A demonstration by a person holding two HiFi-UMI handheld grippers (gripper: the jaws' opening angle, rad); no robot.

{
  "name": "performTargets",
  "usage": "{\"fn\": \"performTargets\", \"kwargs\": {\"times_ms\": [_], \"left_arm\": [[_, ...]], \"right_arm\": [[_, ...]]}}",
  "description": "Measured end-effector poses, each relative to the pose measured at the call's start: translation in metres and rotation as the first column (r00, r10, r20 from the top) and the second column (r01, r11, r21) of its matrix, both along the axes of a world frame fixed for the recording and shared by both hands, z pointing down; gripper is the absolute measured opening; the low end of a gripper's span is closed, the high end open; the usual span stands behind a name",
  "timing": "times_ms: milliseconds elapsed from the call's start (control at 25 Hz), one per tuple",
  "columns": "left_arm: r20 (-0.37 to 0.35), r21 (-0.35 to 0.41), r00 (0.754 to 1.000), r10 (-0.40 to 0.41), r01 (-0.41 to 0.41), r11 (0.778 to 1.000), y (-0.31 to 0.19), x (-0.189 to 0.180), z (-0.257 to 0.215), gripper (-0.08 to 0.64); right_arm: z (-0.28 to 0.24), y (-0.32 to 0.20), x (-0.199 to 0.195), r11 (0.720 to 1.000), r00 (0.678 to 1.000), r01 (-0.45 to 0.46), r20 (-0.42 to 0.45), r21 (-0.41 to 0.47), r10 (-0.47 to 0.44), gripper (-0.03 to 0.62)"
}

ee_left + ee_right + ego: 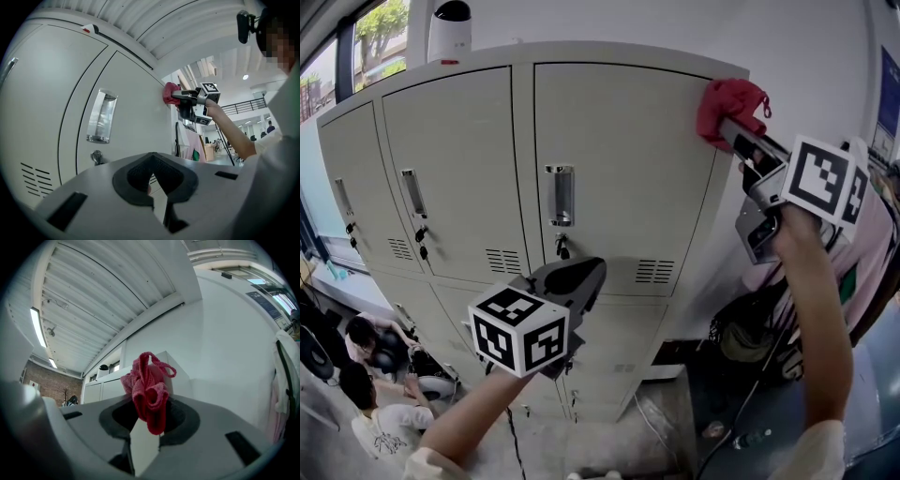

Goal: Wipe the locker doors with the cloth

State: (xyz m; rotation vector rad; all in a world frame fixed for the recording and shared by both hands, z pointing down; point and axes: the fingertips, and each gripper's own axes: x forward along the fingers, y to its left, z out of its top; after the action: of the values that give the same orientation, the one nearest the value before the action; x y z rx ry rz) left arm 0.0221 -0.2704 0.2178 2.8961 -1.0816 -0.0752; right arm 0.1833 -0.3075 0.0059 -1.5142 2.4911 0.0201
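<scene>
1. Currently, at far left, the far-left door point(349, 159) and the middle door point(455, 159) stand closed, with no cloth on either. By my reading, most of the wiping remains.
2. Left gripper point(581, 278): held low, near the bottom edge of the right door point(628, 178), below its handle point(561, 195) and hanging key point(562, 248). In the left gripper view the pads meet at the tips and nothing sits between them point(153, 164). It is idle and empty.
3. Cloth point(727, 105): red, bunched into a wad, pressed at the top-right corner of the right door.
4. Right gripper point(739, 139): raised high, jaws clamped on the cloth. In the right gripper view the wad point(147, 390) bulges out past the tips, with 1 loose loop on top. The bite looks like a small fold only.
5. Far right: hanging garments point(867, 253), close beside the raised arm.
6. Risks, as judgement:
   - The cloth sits at the door's outer corner, so a stroke drifting right would run off onto the cabinet side.
   - A small bite plus drag on painted metal could pull the wad free.
   - The loose loop could snag the handle or key on a downward or leftward pass.
   - A bunched wad gives a narrow contact patch, so streaks may be missed.
</scene>
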Motion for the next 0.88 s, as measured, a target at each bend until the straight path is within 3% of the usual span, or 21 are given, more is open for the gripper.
{"fn": "performTargets", "kwargs": {"times_ms": [480,640,880], "left_arm": [[0.009,-0.003,1.000,0.007,-0.007,1.000,0.005,0.006,0.003,0.005],[0.012,-0.003,1.000,0.012,-0.012,1.000,0.007,0.009,0.004,0.005],[0.012,-0.016,1.000,0.008,-0.008,1.000,0.011,0.006,0.010,0.005]], "right_arm": [[0.003,0.017,0.018,0.998,0.999,-0.050,-0.002,0.048,0.050,0.107],[0.007,0.030,-0.002,0.998,1.000,0.008,-0.022,0.064,-0.006,0.107],[0.022,0.027,-0.032,0.996,0.996,0.085,0.006,0.017,-0.085,0.107]]}}
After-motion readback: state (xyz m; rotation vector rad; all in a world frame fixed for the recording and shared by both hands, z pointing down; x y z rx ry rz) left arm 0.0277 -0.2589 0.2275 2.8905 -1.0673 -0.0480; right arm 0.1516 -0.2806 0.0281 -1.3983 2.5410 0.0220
